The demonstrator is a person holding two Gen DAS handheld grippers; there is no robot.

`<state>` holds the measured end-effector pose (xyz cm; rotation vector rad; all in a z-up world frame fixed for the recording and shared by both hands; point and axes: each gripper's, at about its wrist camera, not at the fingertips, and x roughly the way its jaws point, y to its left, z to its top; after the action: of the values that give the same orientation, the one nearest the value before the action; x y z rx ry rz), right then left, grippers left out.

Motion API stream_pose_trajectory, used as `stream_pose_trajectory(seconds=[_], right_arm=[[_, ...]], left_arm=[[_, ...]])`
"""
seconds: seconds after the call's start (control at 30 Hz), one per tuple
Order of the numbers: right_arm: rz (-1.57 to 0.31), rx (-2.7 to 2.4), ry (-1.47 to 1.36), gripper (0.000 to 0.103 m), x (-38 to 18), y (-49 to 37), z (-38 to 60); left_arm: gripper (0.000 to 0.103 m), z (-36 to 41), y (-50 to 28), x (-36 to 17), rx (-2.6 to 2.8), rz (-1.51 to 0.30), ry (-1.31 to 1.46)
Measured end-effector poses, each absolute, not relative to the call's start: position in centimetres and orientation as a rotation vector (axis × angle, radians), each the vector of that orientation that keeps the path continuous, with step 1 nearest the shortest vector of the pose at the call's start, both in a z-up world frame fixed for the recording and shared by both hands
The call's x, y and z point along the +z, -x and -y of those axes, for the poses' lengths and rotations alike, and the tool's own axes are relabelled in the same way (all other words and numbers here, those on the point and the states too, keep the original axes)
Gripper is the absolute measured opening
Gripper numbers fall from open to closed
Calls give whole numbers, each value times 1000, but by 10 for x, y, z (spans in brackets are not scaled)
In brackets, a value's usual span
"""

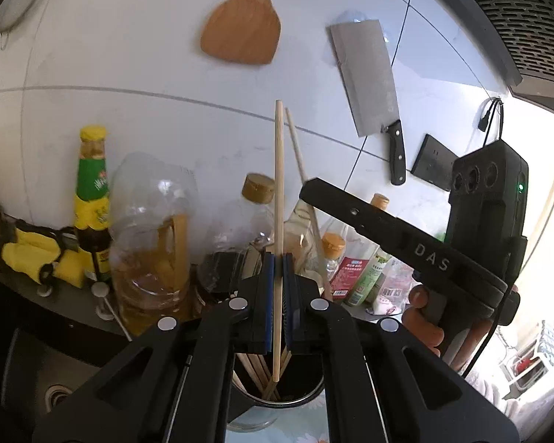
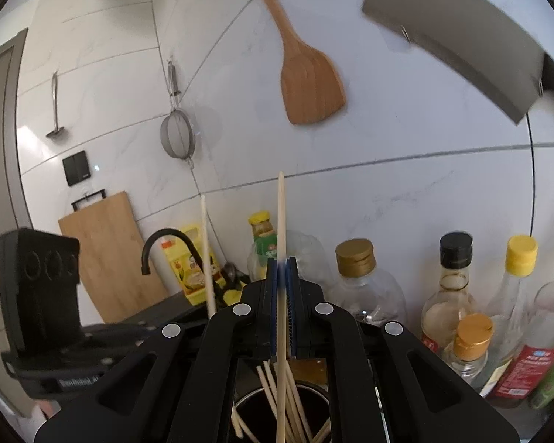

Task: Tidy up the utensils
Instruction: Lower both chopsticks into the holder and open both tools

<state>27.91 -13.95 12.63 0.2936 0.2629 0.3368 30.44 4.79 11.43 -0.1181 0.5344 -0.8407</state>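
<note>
My left gripper (image 1: 279, 258) is shut on a wooden chopstick (image 1: 279, 184), held upright with its lower end over a dark round holder (image 1: 306, 397) that has several chopsticks in it. My right gripper (image 2: 281, 263) is shut on another chopstick (image 2: 281, 214), also upright, its lower end down among the chopsticks in the same holder (image 2: 251, 411). The right gripper's body (image 1: 406, 243) shows in the left wrist view, with its chopstick (image 1: 295, 140) behind mine. The left gripper's body (image 2: 40, 295) and its chopstick (image 2: 206, 251) show at the left of the right wrist view.
Oil and sauce bottles (image 2: 365, 288) crowd the counter behind the holder. A wooden spatula (image 2: 306, 85), a cleaver (image 2: 458, 40) and a strainer (image 2: 178, 136) hang on the tiled wall. A black tap (image 2: 166, 243) and a cutting board (image 2: 107, 254) stand at the left.
</note>
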Motion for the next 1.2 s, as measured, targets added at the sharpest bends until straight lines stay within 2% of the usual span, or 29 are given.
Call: stream_pose_trajectory(seconds=[0.2, 0.53, 0.67, 0.77, 0.83, 0.9, 0.97, 1.07, 1.2], right_arm=[[-284, 329, -298, 5, 97, -292, 132], [-305, 320, -308, 5, 51, -278, 126], [-329, 305, -289, 5, 38, -271, 123], [-327, 306, -289, 9, 37, -263, 124], [-324, 297, -261, 9, 41, -255, 123], [-322, 293, -246, 9, 45, -249, 123], [-317, 292, -222, 10, 53, -239, 122], [-311, 297, -209, 24, 60, -223, 125], [-309, 330, -189, 32, 72, -198, 126]], left_arm=[[5, -44, -319, 86, -914, -611, 142], [5, -42, -309, 51, -954, -622, 103], [5, -44, -304, 46, -949, -630, 105], [5, -53, -298, 49, -923, -613, 109], [10, -60, -293, 54, -905, -602, 119], [26, -68, -285, 62, -881, -583, 132], [34, -73, -277, 68, -856, -568, 142], [45, -82, -261, 80, -806, -556, 150], [70, -87, -236, 93, -739, -520, 156]])
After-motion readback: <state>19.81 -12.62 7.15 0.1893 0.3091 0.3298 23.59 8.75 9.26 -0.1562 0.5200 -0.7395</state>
